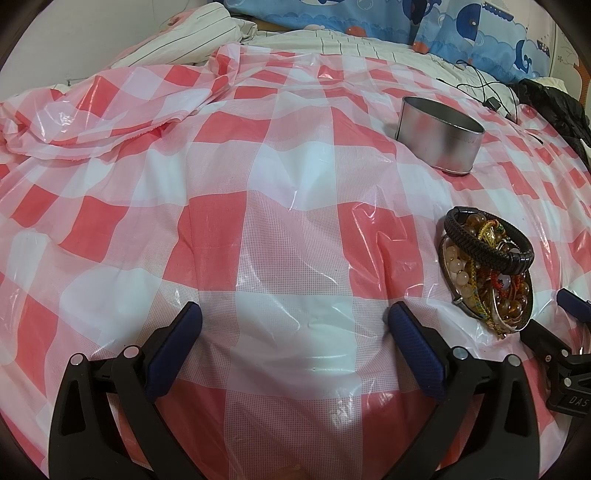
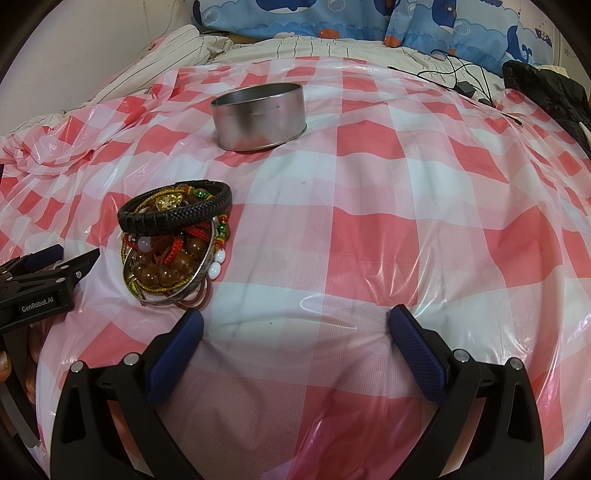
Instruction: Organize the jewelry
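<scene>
Bed surface under a red-and-white checked plastic sheet. Toward the head of the bed we see a whale-print blue pillow, striped bedding, a black cable with adapter and a dark garment at the far right corner. An open round metal tin stands upright on the sheet, well apart from the jewelry pile: a black braided bracelet lying across amber beads, red cord, white beads and a silver bangle. Nothing lies between pile and tin.

We hold the left gripper with its fingers wide apart, gripping nothing, above bare sheet; the pile sits just to its right. The right gripper is likewise spread and unloaded, the pile near its left finger.

The right wrist view shows the tin's interior; the left wrist view shows mainly the tin's outer wall. Each view catches the other gripper at its edge.
</scene>
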Action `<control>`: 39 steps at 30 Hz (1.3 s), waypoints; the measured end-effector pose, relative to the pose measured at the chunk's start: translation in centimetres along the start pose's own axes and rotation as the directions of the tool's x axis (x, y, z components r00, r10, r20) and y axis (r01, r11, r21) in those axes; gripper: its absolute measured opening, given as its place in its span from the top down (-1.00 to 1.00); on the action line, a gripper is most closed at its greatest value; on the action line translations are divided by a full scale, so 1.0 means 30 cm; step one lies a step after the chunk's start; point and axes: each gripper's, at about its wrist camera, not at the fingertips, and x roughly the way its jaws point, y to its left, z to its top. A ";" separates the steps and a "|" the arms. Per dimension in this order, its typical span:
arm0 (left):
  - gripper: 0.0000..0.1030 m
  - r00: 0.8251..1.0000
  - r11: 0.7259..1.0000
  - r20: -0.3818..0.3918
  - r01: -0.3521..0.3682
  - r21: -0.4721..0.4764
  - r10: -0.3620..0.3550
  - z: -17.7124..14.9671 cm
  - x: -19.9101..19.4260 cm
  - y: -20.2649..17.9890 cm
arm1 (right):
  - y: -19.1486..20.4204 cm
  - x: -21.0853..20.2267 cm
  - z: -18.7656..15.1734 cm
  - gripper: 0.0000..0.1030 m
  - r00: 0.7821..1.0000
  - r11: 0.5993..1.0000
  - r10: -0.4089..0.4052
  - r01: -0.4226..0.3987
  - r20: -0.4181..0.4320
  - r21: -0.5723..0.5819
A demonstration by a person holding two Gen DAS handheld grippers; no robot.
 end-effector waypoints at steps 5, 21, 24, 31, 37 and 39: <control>-0.89 1.000 1.000 0.000 -0.001 0.001 0.001 0.000 0.000 0.000 | 0.000 0.001 0.000 -0.87 1.000 1.000 0.000 0.000 0.000 0.000; -0.89 1.000 1.000 -0.001 -0.002 0.001 0.002 0.000 0.000 0.000 | 0.000 0.002 0.002 -0.87 1.000 1.000 0.000 0.000 0.000 0.000; -0.89 1.000 1.000 0.000 -0.002 0.001 0.002 0.000 0.000 0.000 | -0.001 0.002 0.002 -0.87 1.000 1.000 0.000 0.000 0.000 0.000; -0.89 1.000 1.000 -0.001 -0.002 0.002 0.002 0.000 0.000 0.000 | 0.000 0.002 0.002 -0.87 1.000 1.000 0.000 0.000 0.000 0.000; -0.89 1.000 1.000 -0.001 -0.002 0.002 0.002 0.000 0.000 0.000 | 0.000 0.003 0.002 -0.87 1.000 1.000 0.000 0.000 0.000 0.000; -0.89 1.000 1.000 -0.001 -0.002 0.002 0.002 0.000 0.000 0.000 | 0.000 0.003 0.002 -0.87 1.000 1.000 0.000 0.000 0.000 0.000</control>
